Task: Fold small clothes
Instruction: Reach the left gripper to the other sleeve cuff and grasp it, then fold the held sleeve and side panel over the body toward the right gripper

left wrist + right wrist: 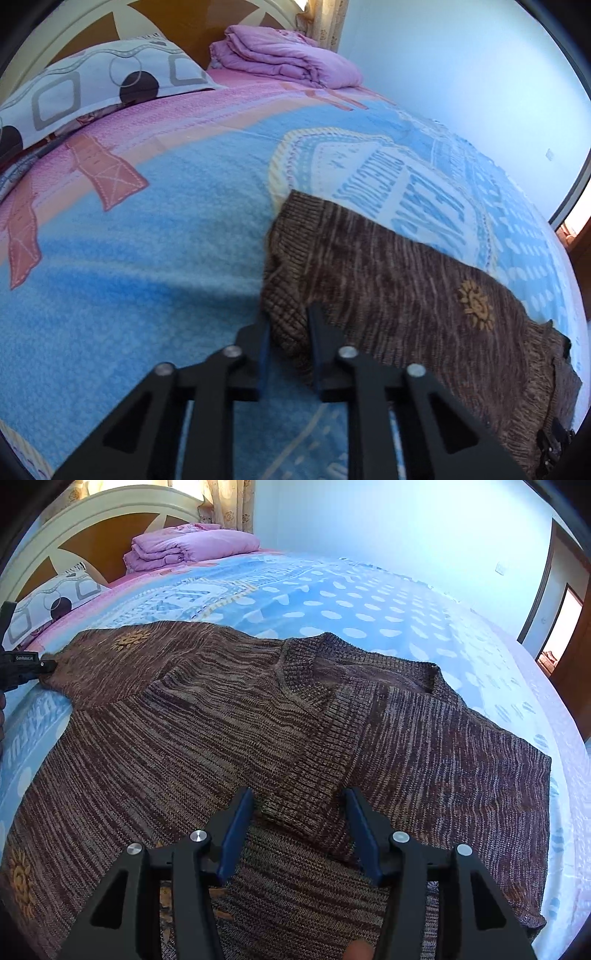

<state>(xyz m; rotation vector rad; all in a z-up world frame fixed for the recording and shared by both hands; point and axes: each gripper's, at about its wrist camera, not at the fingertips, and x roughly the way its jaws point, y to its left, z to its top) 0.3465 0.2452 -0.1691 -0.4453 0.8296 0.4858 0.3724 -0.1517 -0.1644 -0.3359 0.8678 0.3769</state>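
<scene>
Brown sweater [258, 720] lies spread on the blue bedspread [351, 602]. Left gripper [288, 328] fingers are clamped on a sleeve cuff [286, 314]. Right gripper [299, 812] fingers stand apart above the ribbed band, gripping nothing. Pillow [92, 85] and folded pink quilt [284, 55] sit well apart at the headboard [92, 528]

Bright daylight fills both views, bluish on the wall [461, 74] and strongest at the curtain [225, 502] far beyond the jaws. Fisheye bending curves the headboard [110, 513] and darkens the corners. The bedspread [129, 258] left of the left jaws looks slightly soft; shadows are faint.
</scene>
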